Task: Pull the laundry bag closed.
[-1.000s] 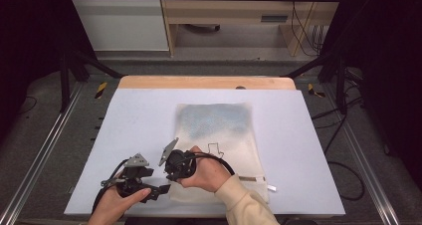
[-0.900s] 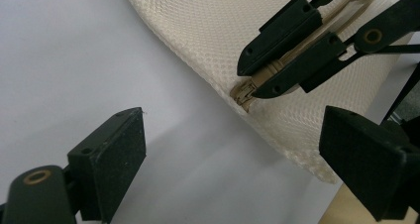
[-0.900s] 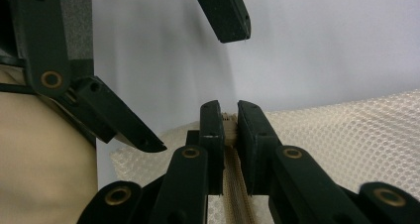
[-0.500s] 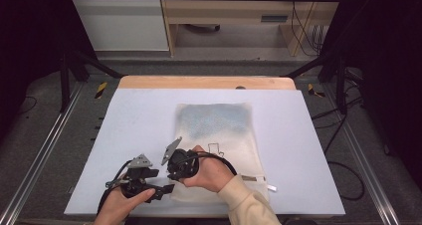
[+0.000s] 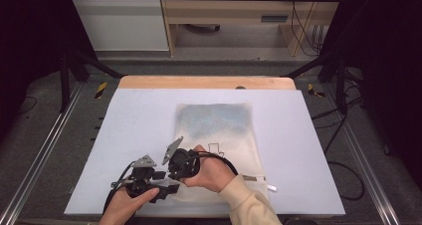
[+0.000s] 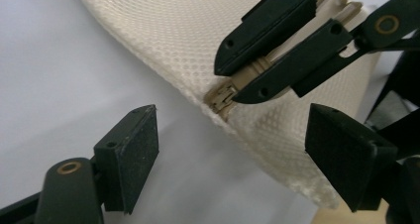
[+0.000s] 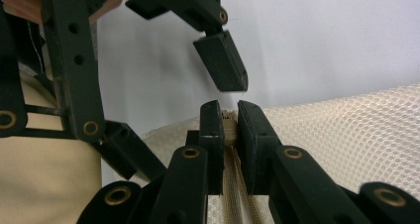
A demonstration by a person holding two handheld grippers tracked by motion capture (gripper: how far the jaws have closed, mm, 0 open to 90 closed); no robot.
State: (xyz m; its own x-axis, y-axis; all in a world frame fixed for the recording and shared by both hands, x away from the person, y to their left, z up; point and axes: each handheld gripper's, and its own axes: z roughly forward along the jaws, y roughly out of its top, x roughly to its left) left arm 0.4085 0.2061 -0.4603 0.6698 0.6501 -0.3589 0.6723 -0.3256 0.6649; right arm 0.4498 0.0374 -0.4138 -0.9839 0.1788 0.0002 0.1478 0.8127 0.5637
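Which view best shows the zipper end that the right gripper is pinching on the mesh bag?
The left gripper view: the tan zipper end sticks out between the right gripper's shut jaws, at the mesh bag's edge. The right gripper view shows a sliver of it between the pads. In the high view, hands cover it.

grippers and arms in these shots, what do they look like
Both grippers, left and right, are black, with flat rectangular pads, linkage arms with brass-coloured pivot rings, a grey three-cornered plate on top and a trailing black cable. The right forearm wears a cream sleeve.
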